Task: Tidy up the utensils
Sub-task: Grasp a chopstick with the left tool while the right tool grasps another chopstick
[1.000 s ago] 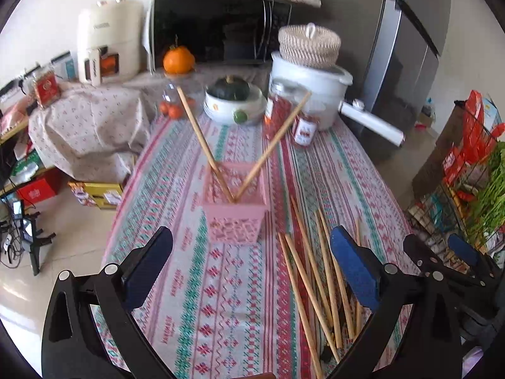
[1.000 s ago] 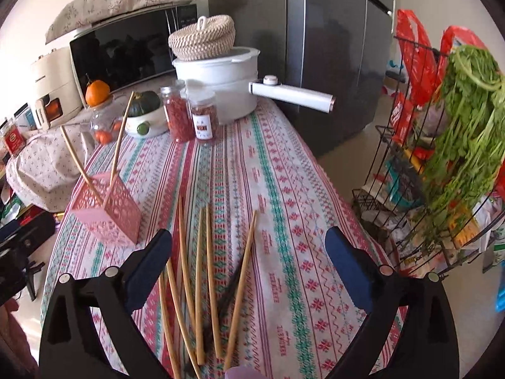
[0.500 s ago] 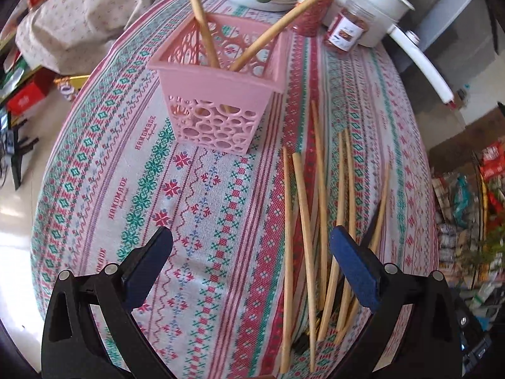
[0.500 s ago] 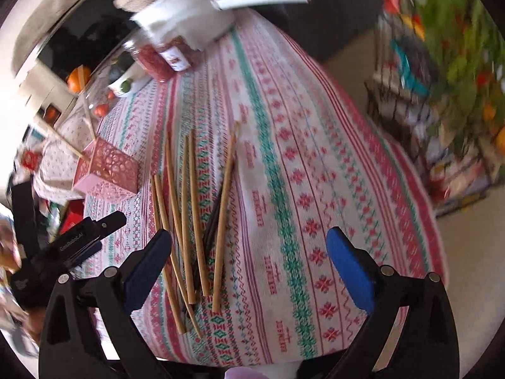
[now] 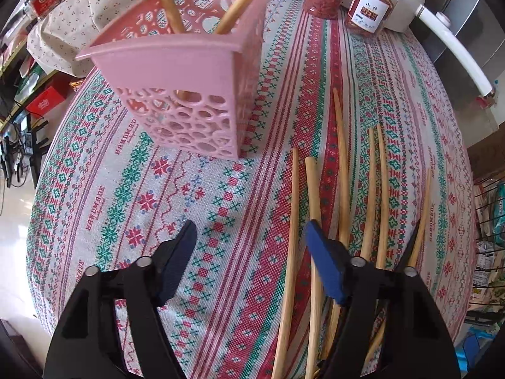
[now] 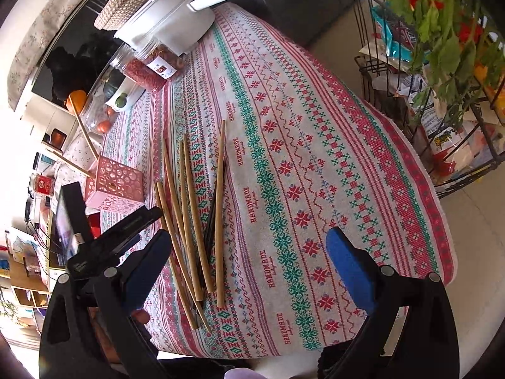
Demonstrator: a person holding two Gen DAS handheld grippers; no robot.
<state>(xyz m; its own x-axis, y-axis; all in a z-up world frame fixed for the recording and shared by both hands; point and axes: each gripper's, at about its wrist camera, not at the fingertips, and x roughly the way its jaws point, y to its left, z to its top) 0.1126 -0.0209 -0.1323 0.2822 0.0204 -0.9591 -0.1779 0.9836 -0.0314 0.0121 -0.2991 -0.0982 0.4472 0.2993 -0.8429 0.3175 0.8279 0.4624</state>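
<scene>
Item: loose wooden chopsticks (image 5: 342, 170), a fanned bundle lying flat on the embroidered tablecloth (image 5: 157, 195), just beside and to the right of the pink perforated basket (image 5: 176, 94); two more chopsticks (image 5: 167, 9) already stand crossed inside that basket. A darker stick lies among the pale ones on the side of the bundle away from the basket. Handling, by judgement: light, stiff, slender, smooth enough to roll or slip; best pinched across the shaft near mid-length, one or two at a time, so it does not pivot. Left gripper (image 5: 249, 246): near the basket, over the bundle's nearest edge, jaws have just been narrowing to a middling gap, with the leftmost chopstick lying between the pads but not yet pressed. Right gripper (image 6: 246, 249): further from the basket, beyond the bundle, jaws wide, nothing held. Behind the basket: two red-filled jars (image 5: 369, 9) and a white pot (image 5: 407, 3).
</scene>
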